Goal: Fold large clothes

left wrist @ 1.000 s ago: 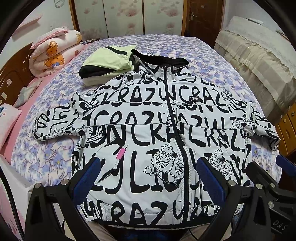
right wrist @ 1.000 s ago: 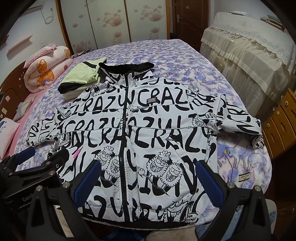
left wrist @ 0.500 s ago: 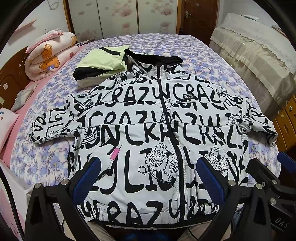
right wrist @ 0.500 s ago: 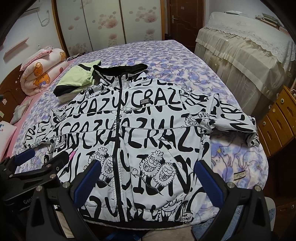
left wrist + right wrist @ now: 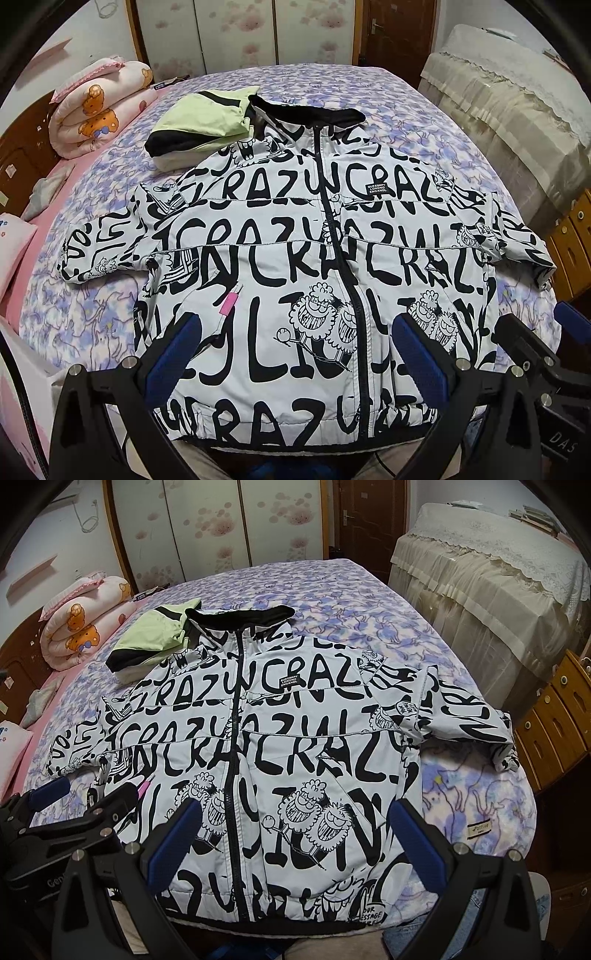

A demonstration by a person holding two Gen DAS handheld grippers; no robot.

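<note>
jacket [image 5: 295,236] in white with black graffiti lettering and cartoon figures lies spread face up on the bed [image 5: 388,96], zipped down the middle, its black collar toward the far end and its hem at the near edge, close to both cameras. both sleeves stretch out sideways, the one on the right of the view reaching the bed's edge beside a wooden drawer unit [image 5: 554,716]. a small pink tag [image 5: 228,304] sits on the jacket's front, left of the zip. left gripper [image 5: 295,354] hovers over the lower part of the jacket with its blue-padded fingers [image 5: 171,360] spread wide and nothing between them; right gripper [image 5: 291,838] does the same just beside it, jaws equally wide and empty. in the right wrist view the left gripper shows as black hardware at the lower left, over the hem corner. folded pale green and black garment [image 5: 207,122] rests by the jacket's collar and shoulder, touching it, though i cannot tell which one overlaps the other. rolled pink quilt [image 5: 99,107] with bear prints lies at the far left of the bed, near the wooden headboard. cream lace-edged cover [image 5: 480,572] drapes furniture to the right, well apart from the jacket.
</note>
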